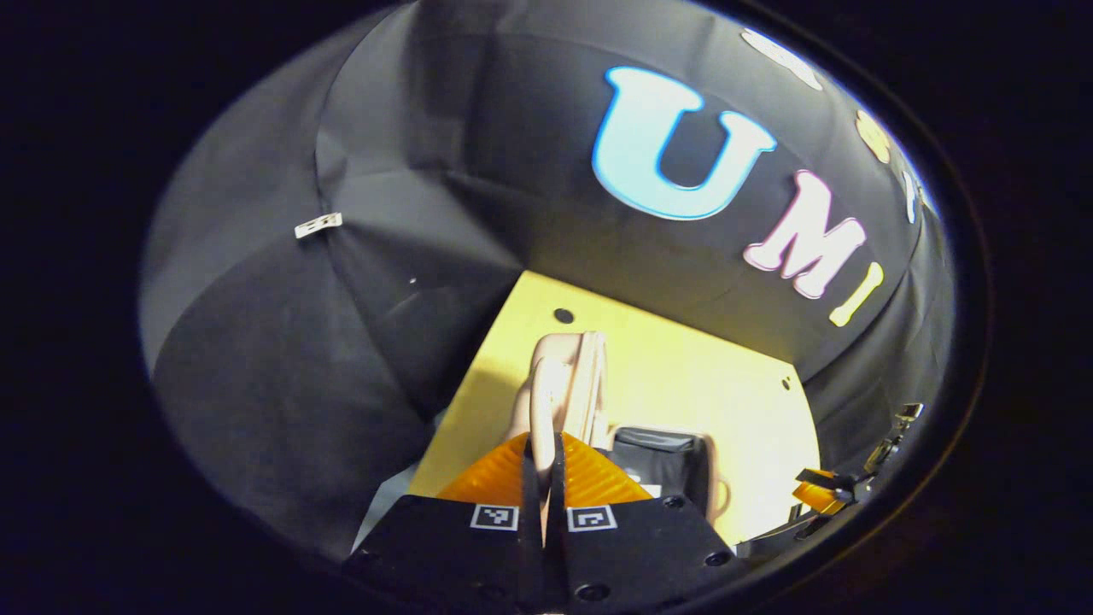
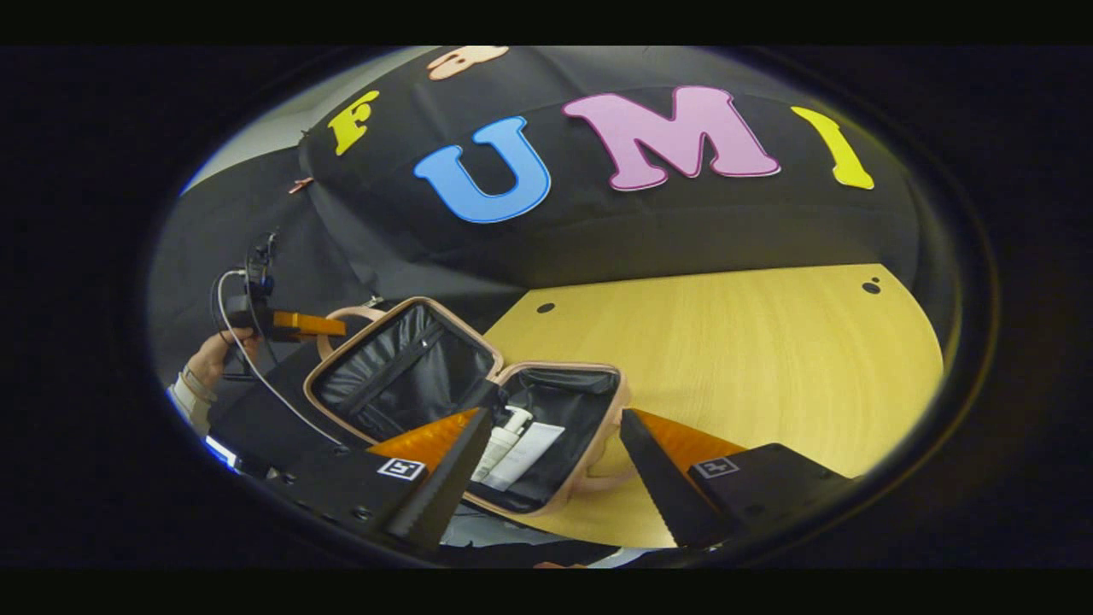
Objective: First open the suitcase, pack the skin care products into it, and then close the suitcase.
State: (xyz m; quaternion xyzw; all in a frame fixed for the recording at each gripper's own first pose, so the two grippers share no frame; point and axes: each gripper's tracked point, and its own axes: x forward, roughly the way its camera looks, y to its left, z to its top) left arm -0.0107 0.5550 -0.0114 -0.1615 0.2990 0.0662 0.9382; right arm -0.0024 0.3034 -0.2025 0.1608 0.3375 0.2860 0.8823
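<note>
Suitcase (image 2: 478,401) lies open on the table (image 2: 768,359), at the left of the right gripper view, with its pink shell and black lining showing. Its lid (image 2: 401,367) stands tilted up on the left side, and the lower half rests flat on the wood. Inside this lower half you can see two pale skin care products, a pump bottle (image 2: 505,437) and a flat tube (image 2: 531,453), lying side by side and touching.

Your left tool (image 1: 546,461) is clenched on the edge of the lid: in the left gripper view both fingers press on the pink rim (image 1: 546,401) between them. In the right gripper view this same tool appears far left, at the lid's top edge, held by your hand (image 2: 209,359).

Your right tool (image 2: 555,465) is released, its fingers standing wide apart just in front of the lower half, with nothing between them. To the right, the table is bare wood with small dark holes (image 2: 871,286).
</note>
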